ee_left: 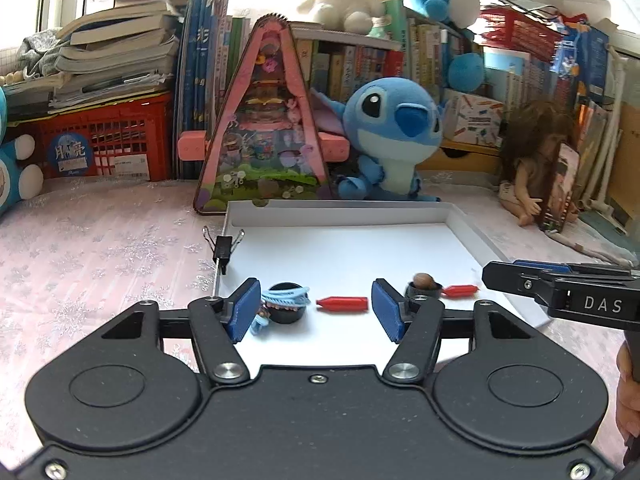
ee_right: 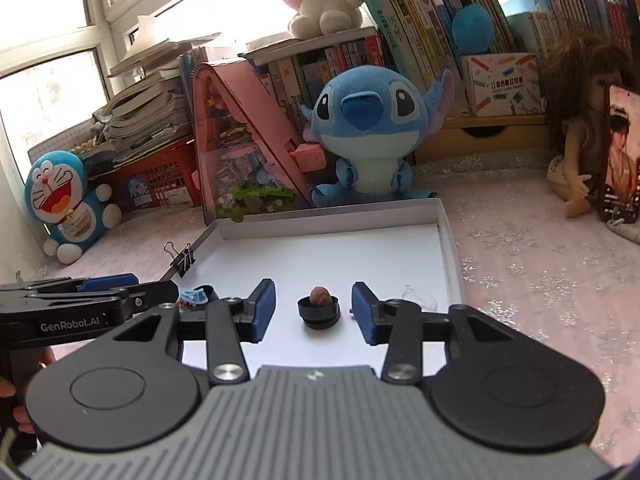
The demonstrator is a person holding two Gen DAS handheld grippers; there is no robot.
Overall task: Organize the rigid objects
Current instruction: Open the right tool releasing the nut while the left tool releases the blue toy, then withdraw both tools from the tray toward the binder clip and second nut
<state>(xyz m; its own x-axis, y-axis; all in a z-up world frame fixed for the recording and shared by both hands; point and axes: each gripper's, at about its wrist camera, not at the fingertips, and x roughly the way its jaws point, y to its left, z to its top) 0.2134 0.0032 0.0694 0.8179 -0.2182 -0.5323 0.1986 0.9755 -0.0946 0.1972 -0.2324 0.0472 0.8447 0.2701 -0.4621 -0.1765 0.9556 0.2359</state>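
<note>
Between the blue pads of the right gripper [ee_right: 313,312], whose jaws stand apart and grip nothing, sits a small black cap [ee_right: 319,312] with a brown nut [ee_right: 320,295] resting in its hollow, on the near part of the white tray [ee_right: 447,240]. The left gripper [ee_left: 312,310] is likewise parted and empty, and in its gap lie a red crayon-like stick [ee_left: 342,305] and, close against the left pad, a second black cap [ee_left: 286,308] draped with a light blue hair clip [ee_left: 286,296]. Further right in the left view a second red stick [ee_left: 460,291] lies just beside the nut's cap. The caps look like hard, light plastic with smooth sides, so I judge they would take a pinch across the rim well enough but could skid on the slick tray floor; the nut is loose in its cup and would likely roll out if the cap tips. The red sticks look stiff and light, best taken across the middle. The hair clip is thin and toothed, and probably snags. A clear shape [ee_right: 420,298] right of the right gripper may be a transparent lid, though it is too faint to be sure. A black binder clip [ee_right: 182,258] is clamped on the tray's left wall, and the tray rests on a pale patterned cloth [ee_right: 520,264].
</note>
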